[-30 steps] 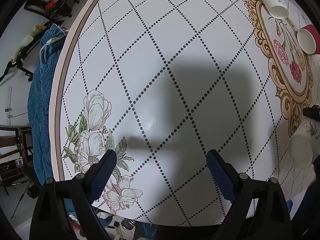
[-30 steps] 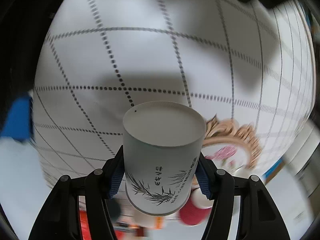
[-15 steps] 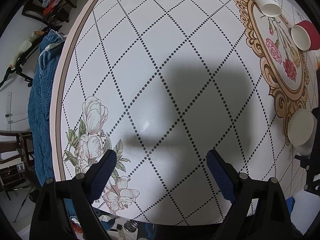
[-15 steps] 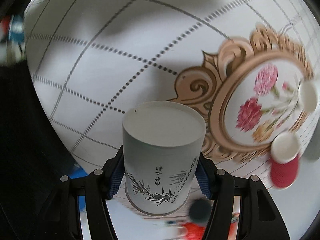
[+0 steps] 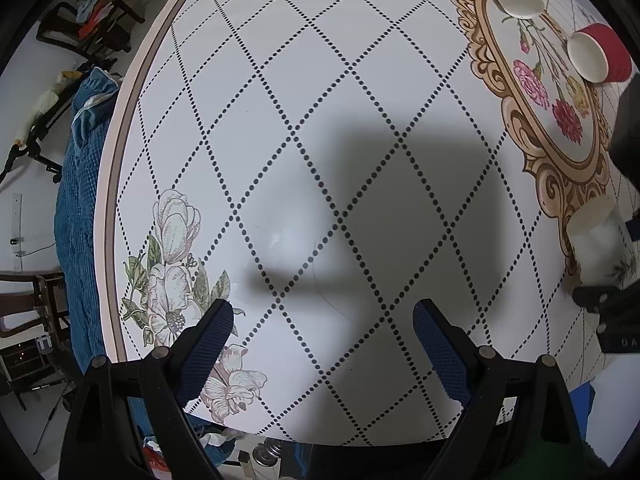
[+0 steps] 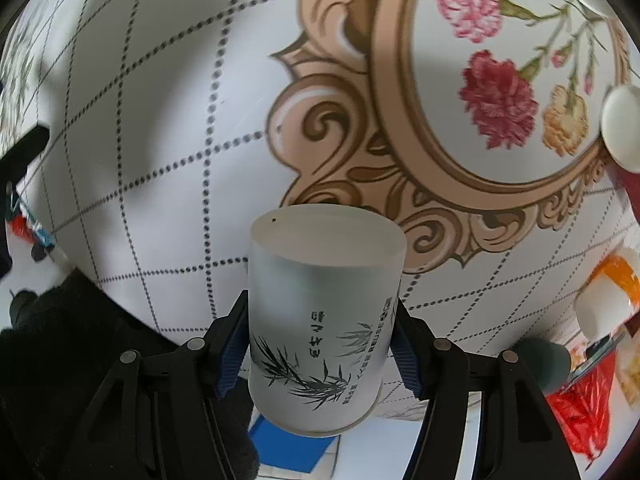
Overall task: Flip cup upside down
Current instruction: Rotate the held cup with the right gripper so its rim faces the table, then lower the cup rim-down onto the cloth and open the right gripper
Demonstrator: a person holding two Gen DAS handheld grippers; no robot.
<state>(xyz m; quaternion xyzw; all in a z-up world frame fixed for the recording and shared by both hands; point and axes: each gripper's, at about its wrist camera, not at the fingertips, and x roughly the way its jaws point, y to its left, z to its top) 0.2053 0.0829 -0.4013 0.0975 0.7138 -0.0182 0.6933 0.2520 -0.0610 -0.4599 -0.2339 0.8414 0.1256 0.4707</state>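
Right claw: squeezing the frosted cup, held over the table.
Left claw: wide apart, holding nothing.

left gripper fingers spread wide, right gripper fingers clamped inward

Even light, broad shadow, fisheye-warped blurry edges

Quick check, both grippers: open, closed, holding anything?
Left gripper: jaws open, holding nothing, above the table.
Right gripper: jaws closed on the frosted cup, one on each side.
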